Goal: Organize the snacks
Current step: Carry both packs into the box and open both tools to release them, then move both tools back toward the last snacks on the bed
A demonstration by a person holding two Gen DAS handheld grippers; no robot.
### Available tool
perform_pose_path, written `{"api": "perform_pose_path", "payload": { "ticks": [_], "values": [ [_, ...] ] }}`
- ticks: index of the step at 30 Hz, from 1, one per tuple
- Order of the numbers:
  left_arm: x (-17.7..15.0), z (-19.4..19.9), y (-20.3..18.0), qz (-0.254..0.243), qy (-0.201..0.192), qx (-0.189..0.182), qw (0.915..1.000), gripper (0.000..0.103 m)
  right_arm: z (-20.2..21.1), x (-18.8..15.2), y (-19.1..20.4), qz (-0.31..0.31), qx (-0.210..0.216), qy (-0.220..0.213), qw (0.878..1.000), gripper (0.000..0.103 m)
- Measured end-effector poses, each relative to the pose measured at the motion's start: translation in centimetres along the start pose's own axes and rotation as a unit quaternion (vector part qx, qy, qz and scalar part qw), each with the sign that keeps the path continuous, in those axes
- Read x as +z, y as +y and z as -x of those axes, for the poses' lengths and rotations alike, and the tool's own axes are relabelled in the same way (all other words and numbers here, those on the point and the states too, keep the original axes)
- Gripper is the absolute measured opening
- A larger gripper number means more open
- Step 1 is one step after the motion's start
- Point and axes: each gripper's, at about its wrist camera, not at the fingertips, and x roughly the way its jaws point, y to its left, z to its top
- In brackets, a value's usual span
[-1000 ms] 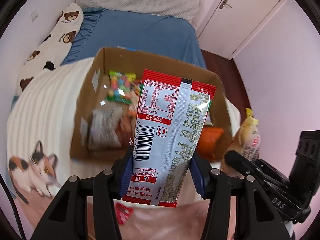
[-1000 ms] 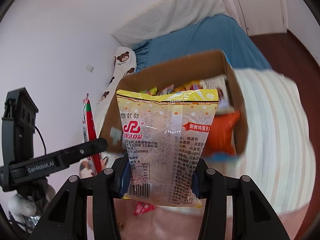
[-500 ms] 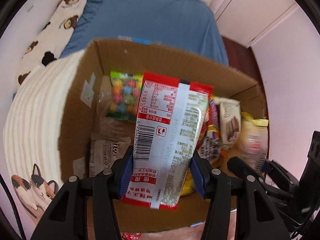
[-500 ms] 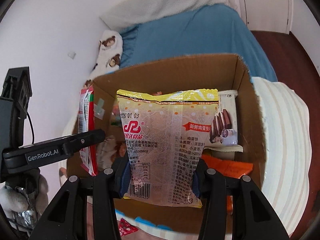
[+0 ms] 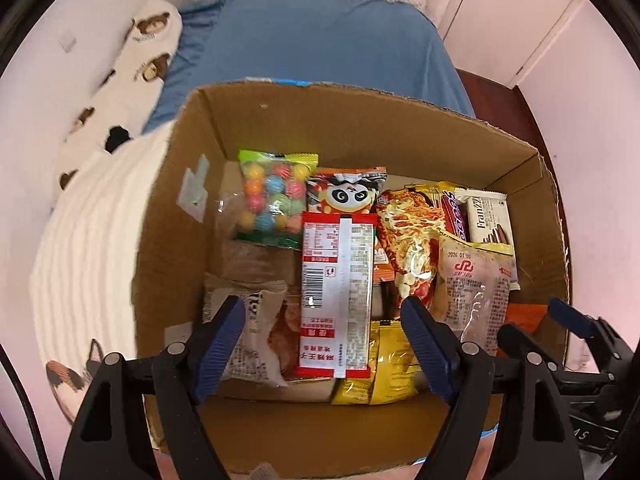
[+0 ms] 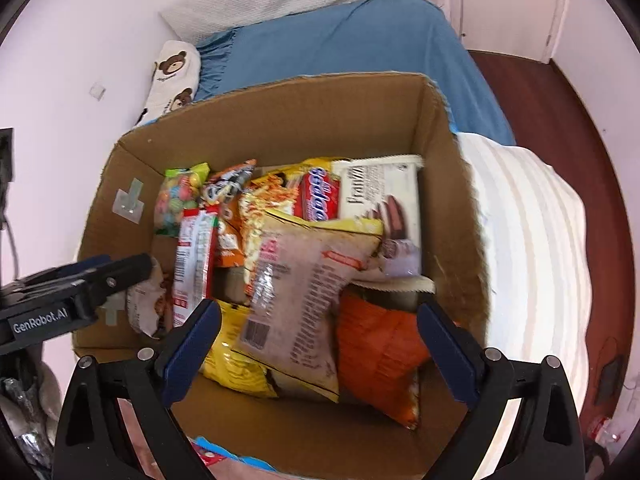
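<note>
An open cardboard box stands on the bed, filled with snack packets. A red and white packet lies loose on the pile inside. My left gripper hangs above it. Its jaws are opening and the blue pads stand clear of the packet on both sides. A clear packet with a yellow top lies tilted on the other snacks. My right gripper hovers over it. Its jaws are opening wide and touch nothing.
The box also holds a bag of coloured candy balls, a panda packet, a white wafer box, an orange bag and a yellow bag. A white striped blanket and blue sheet surround the box.
Both grippers came down over the box and their jaws spread. The red and white packet and the yellow-topped packet left the pads and now lie in the box.
</note>
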Motion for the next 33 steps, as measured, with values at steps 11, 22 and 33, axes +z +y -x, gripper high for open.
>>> {"api": "perform_pose_path", "payload": {
  "ticks": [11,22,33],
  "values": [
    [-5.0,4.2,-1.0,-0.022,-0.068,0.012,0.9974,0.079,4.0,-4.1,-0.5,-0.002,-0.044,-0.051,0.998,0.100],
    [-10.7,9.7,-2.1,-0.039,-0.129,0.007,0.9909,0.079,11.0,-9.3,0.5,0.002,-0.057,-0.119,0.991,0.100],
    [-14.9,15.1,-2.9,-0.051,-0.191,0.010,0.9801,0.079,18.6,-13.4,2.4,0.015,-0.068,-0.190,0.979,0.100]
  ]
}}
